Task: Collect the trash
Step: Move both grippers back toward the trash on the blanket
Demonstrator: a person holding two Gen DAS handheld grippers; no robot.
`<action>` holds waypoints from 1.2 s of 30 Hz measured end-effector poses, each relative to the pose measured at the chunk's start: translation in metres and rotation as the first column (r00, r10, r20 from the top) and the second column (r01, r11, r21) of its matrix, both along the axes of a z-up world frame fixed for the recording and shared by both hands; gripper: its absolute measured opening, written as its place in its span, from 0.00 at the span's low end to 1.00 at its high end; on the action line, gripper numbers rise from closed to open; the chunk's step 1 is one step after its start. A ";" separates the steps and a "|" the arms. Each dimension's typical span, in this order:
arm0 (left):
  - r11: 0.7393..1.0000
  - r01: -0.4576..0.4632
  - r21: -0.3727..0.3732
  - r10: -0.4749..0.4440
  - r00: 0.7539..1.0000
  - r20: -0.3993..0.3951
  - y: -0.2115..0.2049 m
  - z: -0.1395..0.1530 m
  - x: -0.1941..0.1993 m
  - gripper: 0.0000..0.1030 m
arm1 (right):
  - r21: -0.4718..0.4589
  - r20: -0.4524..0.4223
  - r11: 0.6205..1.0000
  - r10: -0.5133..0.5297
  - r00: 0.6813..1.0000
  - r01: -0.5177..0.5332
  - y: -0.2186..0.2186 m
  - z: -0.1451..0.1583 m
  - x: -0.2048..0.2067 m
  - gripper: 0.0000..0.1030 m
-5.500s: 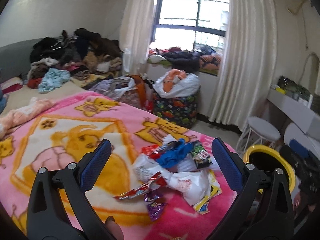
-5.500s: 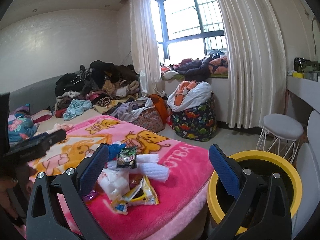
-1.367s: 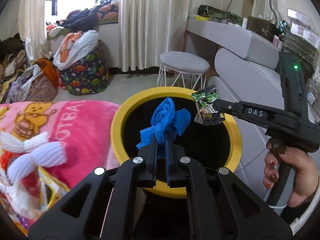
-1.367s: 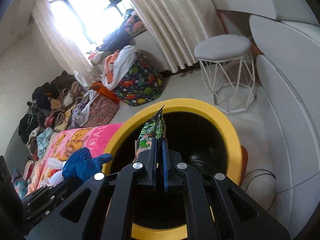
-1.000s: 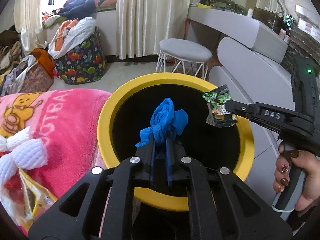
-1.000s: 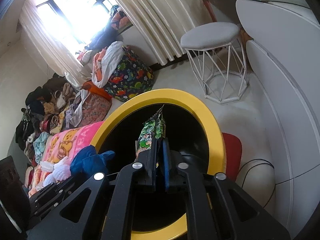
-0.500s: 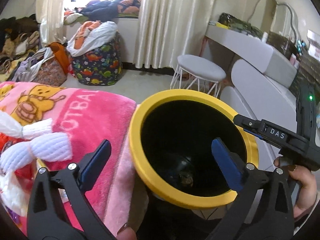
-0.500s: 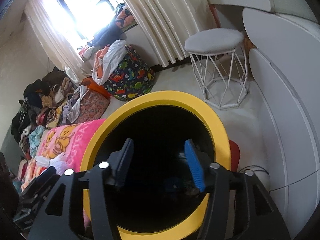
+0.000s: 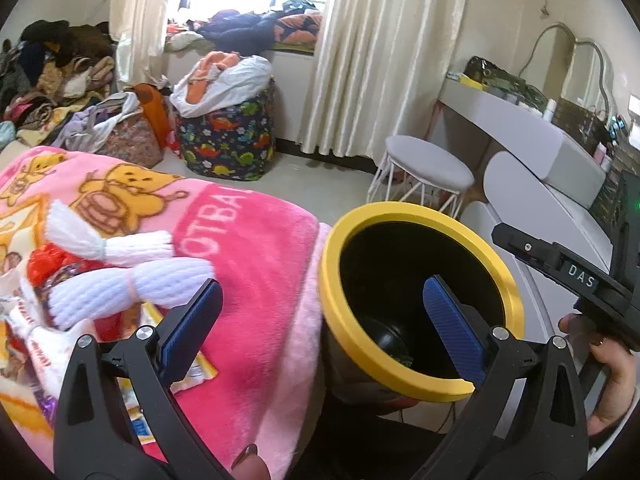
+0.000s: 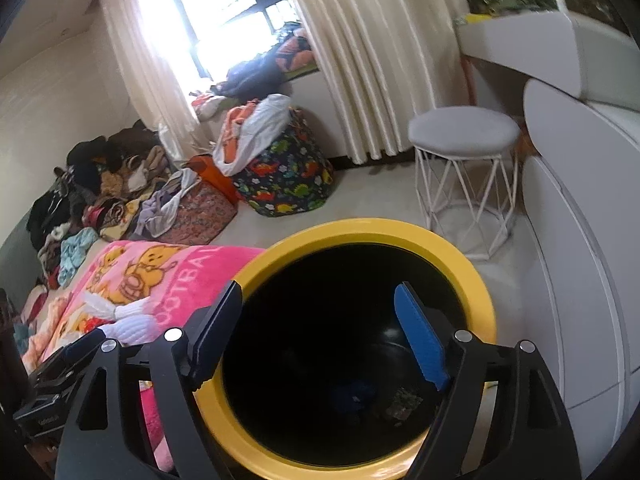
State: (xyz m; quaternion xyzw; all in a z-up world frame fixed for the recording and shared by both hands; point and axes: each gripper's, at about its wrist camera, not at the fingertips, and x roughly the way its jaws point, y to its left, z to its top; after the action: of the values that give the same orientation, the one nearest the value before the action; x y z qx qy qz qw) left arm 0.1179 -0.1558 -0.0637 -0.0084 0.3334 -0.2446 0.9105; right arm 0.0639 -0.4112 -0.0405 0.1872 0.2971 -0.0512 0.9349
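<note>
A black bin with a yellow rim (image 9: 416,220) (image 10: 472,280) stands beside the bed. Inside it lie a blue wad (image 10: 354,396) and a green snack wrapper (image 10: 404,400). My left gripper (image 9: 320,324) is open and empty, over the blanket's edge and the bin's left rim. My right gripper (image 10: 320,332) is open and empty above the bin's mouth; it also shows in the left wrist view (image 9: 560,268). White foam nets (image 9: 120,268) and wrappers (image 9: 192,368) lie on the pink blanket (image 9: 248,240) at the left.
A grey stool (image 9: 428,168) (image 10: 464,128) stands behind the bin. A white desk and rounded cabinet (image 10: 580,220) are at the right. A patterned bag of laundry (image 9: 228,136) and piles of clothes (image 10: 100,184) sit by the curtained window.
Both grippers have opened and let the blue wad and the green wrapper fall into the bin. My left gripper has swung left toward the bed; both jaws have opened wider.
</note>
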 end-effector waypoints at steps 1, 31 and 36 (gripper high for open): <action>1.000 -0.009 -0.002 0.009 1.000 0.004 0.004 0.002 -0.001 0.90 | -0.007 0.005 1.000 0.009 1.000 -0.009 0.004 0.002 0.001 0.75; 0.975 -0.219 -0.035 0.221 0.972 0.079 0.115 0.021 -0.018 0.90 | -0.058 0.084 0.959 0.281 0.956 -0.277 0.113 0.032 0.009 0.80; 0.967 -0.252 -0.043 0.254 0.964 0.080 0.132 0.020 -0.019 0.90 | -0.060 0.090 0.946 0.324 0.942 -0.320 0.133 0.035 0.010 0.81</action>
State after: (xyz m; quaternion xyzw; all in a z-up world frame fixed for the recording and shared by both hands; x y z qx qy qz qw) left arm 0.0989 -0.0233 -0.0436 -0.0551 0.2866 -0.1319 0.9473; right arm 0.0737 -0.2780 -0.0056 0.1176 0.2757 0.1050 0.9482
